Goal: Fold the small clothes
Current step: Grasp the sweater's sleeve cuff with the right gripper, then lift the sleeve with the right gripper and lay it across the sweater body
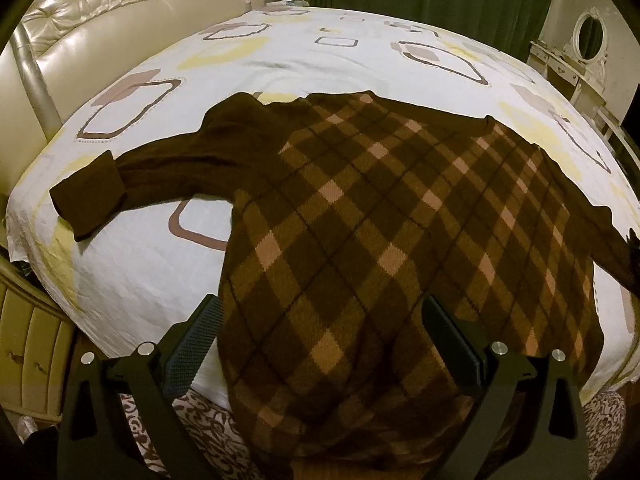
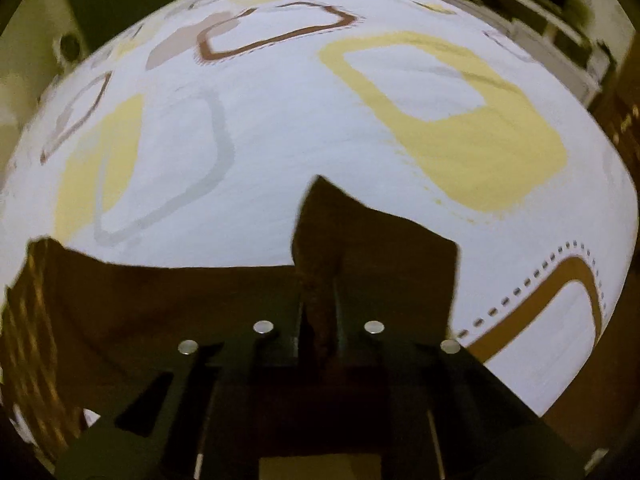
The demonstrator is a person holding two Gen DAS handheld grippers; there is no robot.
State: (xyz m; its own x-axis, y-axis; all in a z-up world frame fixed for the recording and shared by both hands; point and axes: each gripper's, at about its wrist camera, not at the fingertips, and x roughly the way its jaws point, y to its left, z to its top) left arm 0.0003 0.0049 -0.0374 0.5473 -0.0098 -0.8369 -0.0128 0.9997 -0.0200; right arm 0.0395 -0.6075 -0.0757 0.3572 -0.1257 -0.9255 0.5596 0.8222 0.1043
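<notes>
Right tongs (image 2: 318,312) pinching brown sleeve (image 2: 360,248) over patterned bedsheet (image 2: 280,128).

No text, label, brand, number or sign can be read in either view. The sheet (image 1: 280,60) carries only rounded-square outlines and yellow patches, from 9 o'clock round to 3 o'clock, and the sweater (image 1: 360,220) at the centre shows only a diamond check pattern. The right wrist view is too blurred to show any lettering.
</notes>
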